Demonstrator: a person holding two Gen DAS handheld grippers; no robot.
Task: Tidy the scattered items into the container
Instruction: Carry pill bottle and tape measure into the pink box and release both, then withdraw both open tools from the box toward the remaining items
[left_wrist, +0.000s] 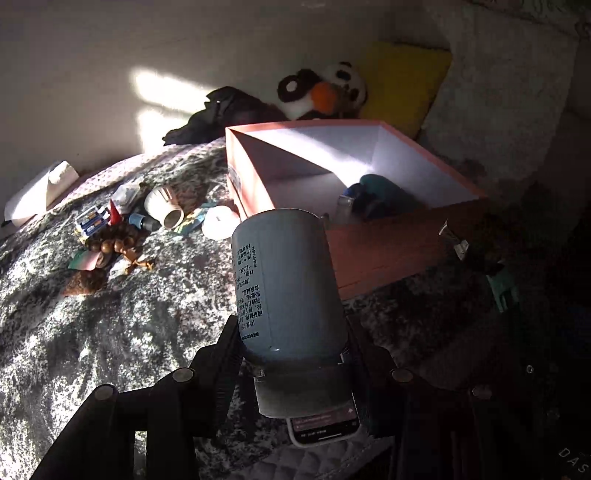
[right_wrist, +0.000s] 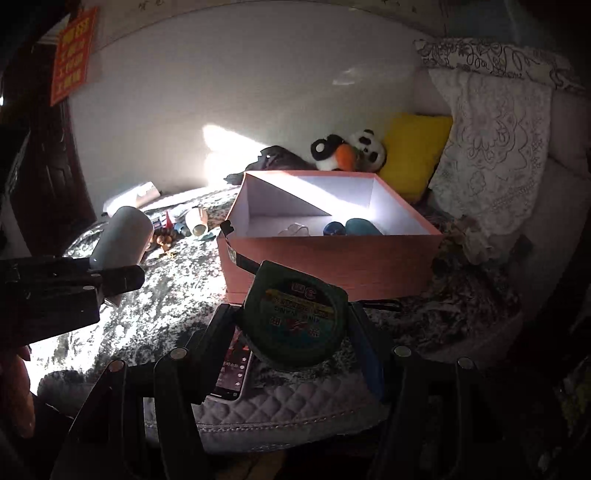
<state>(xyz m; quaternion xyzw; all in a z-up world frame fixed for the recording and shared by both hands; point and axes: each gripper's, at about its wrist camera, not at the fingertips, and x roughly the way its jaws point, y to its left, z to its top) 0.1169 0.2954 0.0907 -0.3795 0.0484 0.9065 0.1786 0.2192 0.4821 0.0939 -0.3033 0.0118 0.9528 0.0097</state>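
Both full: left hand-held gripper (left_wrist: 295, 354) clamps bottle (left_wrist: 288, 284), right (right_wrist: 295, 325) tape measure (right_wrist: 295, 317).

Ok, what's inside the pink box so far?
In the pink box: a teal object, a blue round item and something clear. The near wall hides the front floor.

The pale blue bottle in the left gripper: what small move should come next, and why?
Probably carry the pale blue bottle forward over the near wall of the pink box, then let go. The left gripper is shut on it, and it is outside the box, short of the wall. The box has bare floor inside.
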